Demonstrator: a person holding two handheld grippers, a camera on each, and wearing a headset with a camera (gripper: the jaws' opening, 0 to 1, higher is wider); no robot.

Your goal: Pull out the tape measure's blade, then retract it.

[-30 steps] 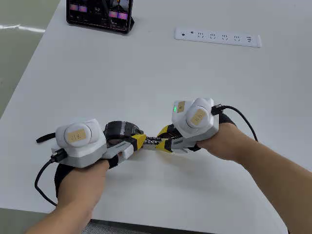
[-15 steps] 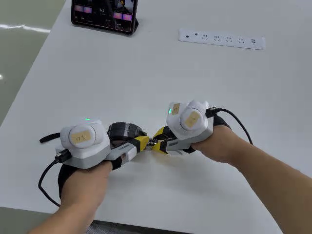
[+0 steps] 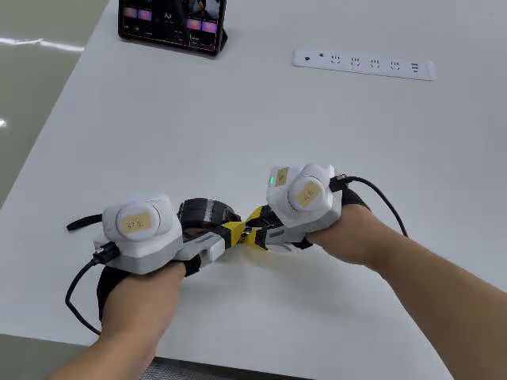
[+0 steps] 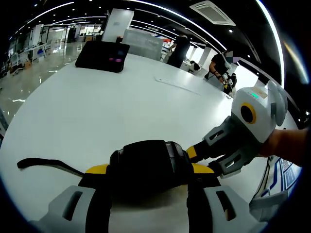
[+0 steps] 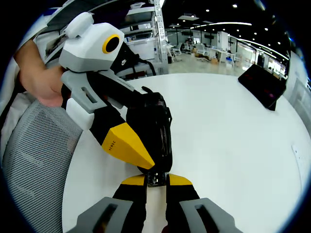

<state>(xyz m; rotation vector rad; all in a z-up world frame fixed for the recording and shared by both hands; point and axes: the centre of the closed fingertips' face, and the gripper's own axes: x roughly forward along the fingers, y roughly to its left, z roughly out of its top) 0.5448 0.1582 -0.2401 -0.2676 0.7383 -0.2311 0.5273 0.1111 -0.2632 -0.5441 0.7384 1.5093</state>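
Observation:
A black tape measure (image 3: pixel 206 212) rests on the white table (image 3: pixel 158 127). My left gripper (image 3: pixel 215 223) is shut on its round case (image 4: pixel 146 162), with a yellow-tipped finger on each side. In the left gripper view a black wrist strap (image 4: pixel 43 164) trails off to the left. My right gripper (image 3: pixel 253 229) faces it tip to tip and is shut on the blade's end hook (image 5: pixel 156 178), right at the case mouth (image 5: pixel 154 127). Almost no blade shows between case and hook. In the left gripper view the right gripper (image 4: pixel 243 131) comes in from the right.
A dark tablet (image 3: pixel 173 20) stands at the table's far edge and a white power strip (image 3: pixel 364 63) lies at the far right. A black cable (image 3: pixel 376 202) loops off the right gripper. The near table edge (image 3: pixel 238 362) runs just below my hands.
The right gripper has moved left toward the case, and the short stretch of blade between the two grippers has gone back in. The left gripper has held its grip.

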